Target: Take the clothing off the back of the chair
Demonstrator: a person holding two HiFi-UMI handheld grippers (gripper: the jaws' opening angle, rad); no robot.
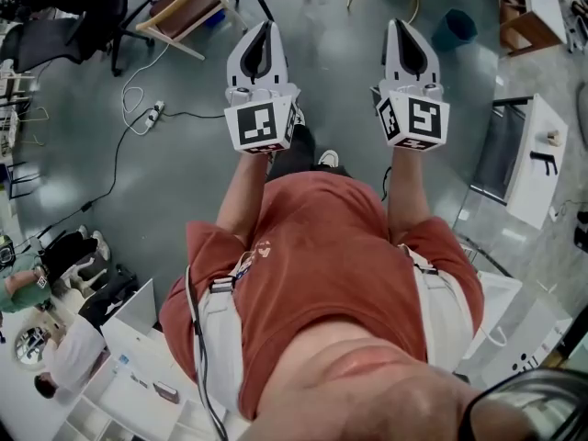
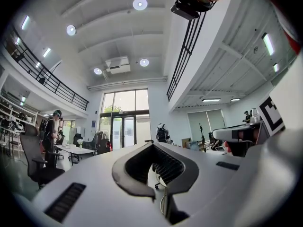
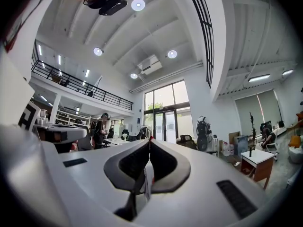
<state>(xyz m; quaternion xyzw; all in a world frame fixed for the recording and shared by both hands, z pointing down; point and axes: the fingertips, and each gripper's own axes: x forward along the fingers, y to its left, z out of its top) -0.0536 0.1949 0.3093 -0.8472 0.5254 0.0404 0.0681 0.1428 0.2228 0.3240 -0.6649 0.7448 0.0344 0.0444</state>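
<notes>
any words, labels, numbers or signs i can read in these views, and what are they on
No text here can be read.
White cubes with black square markers: coded patterns, not letters.
Pale print on the rust-red T-shirt: too small to read.
Small blue sign beside the glass doors: too blurred to read.

- No words, brands or numbers can be read anywhere.
- The left gripper [image 1: 267, 28] and right gripper [image 1: 401, 26] bear only black-and-white square markers.
- The print on the red shirt [image 1: 322, 265] is too small to read.
</notes>
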